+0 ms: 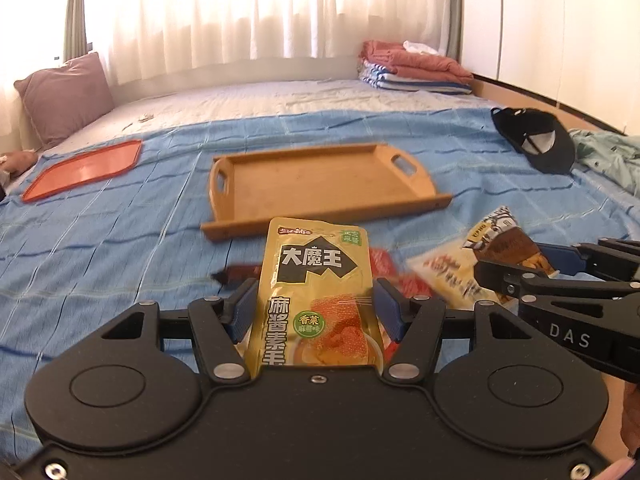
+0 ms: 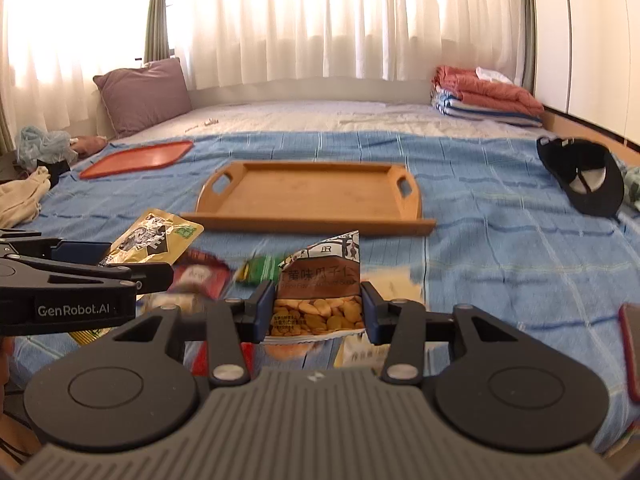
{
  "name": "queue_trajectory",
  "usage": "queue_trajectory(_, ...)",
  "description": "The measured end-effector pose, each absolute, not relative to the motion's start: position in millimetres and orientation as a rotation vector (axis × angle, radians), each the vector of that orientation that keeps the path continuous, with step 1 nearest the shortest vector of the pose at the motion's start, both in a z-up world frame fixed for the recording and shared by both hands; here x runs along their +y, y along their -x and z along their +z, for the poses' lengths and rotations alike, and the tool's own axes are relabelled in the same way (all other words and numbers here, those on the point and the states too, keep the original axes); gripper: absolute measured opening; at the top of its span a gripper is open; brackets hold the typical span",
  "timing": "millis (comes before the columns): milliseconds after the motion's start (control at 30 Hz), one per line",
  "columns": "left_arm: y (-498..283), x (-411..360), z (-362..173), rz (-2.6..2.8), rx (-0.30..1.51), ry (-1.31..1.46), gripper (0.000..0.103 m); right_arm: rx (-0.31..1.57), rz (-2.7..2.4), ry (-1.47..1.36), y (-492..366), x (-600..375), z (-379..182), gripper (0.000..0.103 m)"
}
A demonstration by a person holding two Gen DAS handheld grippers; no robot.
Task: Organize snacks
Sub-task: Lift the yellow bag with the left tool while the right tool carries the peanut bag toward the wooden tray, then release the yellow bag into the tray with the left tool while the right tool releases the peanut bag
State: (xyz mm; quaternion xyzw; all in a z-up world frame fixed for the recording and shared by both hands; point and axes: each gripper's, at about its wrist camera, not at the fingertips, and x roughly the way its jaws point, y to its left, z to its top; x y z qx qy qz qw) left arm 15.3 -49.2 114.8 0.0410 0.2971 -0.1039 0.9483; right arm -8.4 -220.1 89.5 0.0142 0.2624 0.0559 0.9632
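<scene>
My left gripper point(image 1: 314, 308) is shut on a yellow snack pouch point(image 1: 316, 280) with black Chinese lettering, held upright above the blue bedspread; the pouch also shows in the right wrist view point(image 2: 154, 238). My right gripper point(image 2: 318, 306) is shut on a brown-and-white packet of yellow seeds point(image 2: 320, 288), which shows in the left wrist view too point(image 1: 504, 240). An empty wooden tray point(image 1: 320, 184) point(image 2: 312, 192) lies just beyond both grippers. More snack packets lie below: a red one point(image 1: 384, 268) point(image 2: 200, 276), a green one point(image 2: 260, 270) and a pale yellow one point(image 1: 448, 276).
An orange lid-like tray point(image 1: 84, 168) point(image 2: 138, 158) lies at the far left. A black cap point(image 1: 536, 144) point(image 2: 584, 176) sits at the right. Folded blankets point(image 1: 416, 66) and a mauve pillow point(image 1: 66, 96) are at the back. A red object point(image 2: 632, 356) is at the right edge.
</scene>
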Motion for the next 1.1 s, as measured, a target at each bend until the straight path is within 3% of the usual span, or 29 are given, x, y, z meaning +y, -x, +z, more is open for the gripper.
queue_trajectory(467,-87,-56,180,-0.224,0.636,-0.030,0.060,0.525,0.154,-0.057,-48,-236,156,0.049)
queue_trajectory(800,-166,-63,177,-0.162,0.710,-0.024,0.060,0.564,0.143,-0.081,-107,-249,173,0.049)
queue_trajectory(1100,-240,-71,131,-0.119,0.769,-0.076,0.060,0.619,0.168,-0.090,-178,-251,140,0.049)
